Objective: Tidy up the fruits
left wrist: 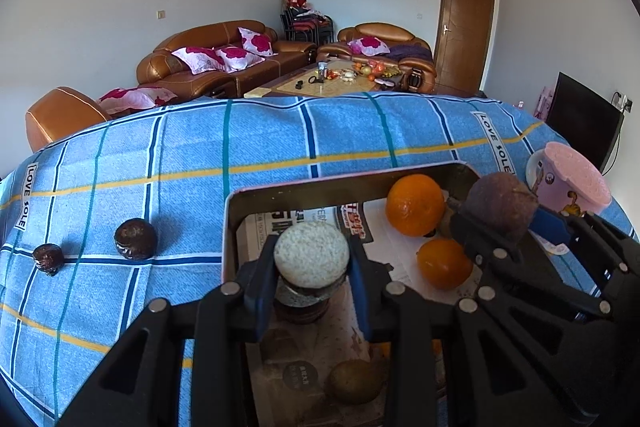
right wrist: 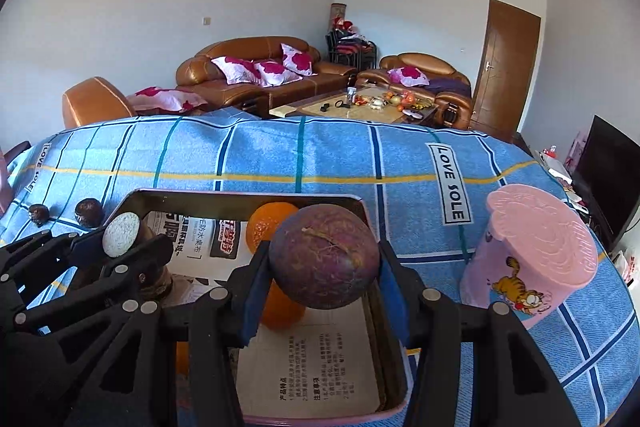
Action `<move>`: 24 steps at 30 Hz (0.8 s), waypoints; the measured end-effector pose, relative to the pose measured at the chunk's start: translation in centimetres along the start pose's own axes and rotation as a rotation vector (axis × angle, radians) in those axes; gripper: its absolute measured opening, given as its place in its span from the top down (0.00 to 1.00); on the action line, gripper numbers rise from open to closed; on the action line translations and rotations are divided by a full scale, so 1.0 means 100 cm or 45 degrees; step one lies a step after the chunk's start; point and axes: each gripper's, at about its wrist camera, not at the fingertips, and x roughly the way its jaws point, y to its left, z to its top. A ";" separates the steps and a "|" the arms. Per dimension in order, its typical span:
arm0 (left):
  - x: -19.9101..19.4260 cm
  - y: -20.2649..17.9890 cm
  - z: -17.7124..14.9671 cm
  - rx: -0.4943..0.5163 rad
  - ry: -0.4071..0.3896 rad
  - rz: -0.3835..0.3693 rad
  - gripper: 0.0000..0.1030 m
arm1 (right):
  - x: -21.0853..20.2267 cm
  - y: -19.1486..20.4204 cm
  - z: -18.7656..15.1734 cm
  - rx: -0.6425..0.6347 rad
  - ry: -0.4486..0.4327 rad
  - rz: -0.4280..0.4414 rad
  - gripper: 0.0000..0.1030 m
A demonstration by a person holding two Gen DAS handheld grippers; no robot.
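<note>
Two claws over the tray (left wrist: pixel 230 227): left claw (left wrist: pixel 311 283) clamping a white-capped fruit (left wrist: pixel 311 254) (cut face up), right claw (right wrist: pixel 324 283) a purple passionfruit (right wrist: pixel 324 261).

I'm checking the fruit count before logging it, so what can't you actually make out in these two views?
- Tin tray near end: both views, hidden behind the hand-held grippers.
- Brownish round fruit: left wrist view, dim below the left hand-held gripper; kind unclear.
- Oranges: right wrist view, partly hidden by the passion fruit.
- Coffee table items: too small.
</note>
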 end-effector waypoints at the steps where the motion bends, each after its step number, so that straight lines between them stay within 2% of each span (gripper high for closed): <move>1: 0.000 0.000 0.000 -0.002 0.000 0.000 0.66 | 0.002 0.000 0.000 0.002 0.011 0.014 0.48; 7: 0.000 0.005 0.000 -0.019 0.009 -0.011 0.66 | 0.009 -0.006 -0.001 0.035 0.058 0.135 0.48; 10: 0.000 0.005 0.000 -0.021 0.010 -0.016 0.66 | 0.008 -0.010 -0.002 0.058 0.051 0.212 0.48; 19: -0.001 0.006 0.000 -0.036 0.010 -0.010 0.65 | 0.000 -0.018 -0.006 0.144 0.005 0.344 0.44; 22: -0.004 0.007 -0.001 -0.040 -0.014 0.013 0.53 | -0.004 -0.021 -0.006 0.177 -0.024 0.357 0.42; 24: -0.009 0.007 -0.001 -0.041 -0.043 0.003 0.36 | -0.008 -0.024 -0.005 0.198 -0.063 0.350 0.42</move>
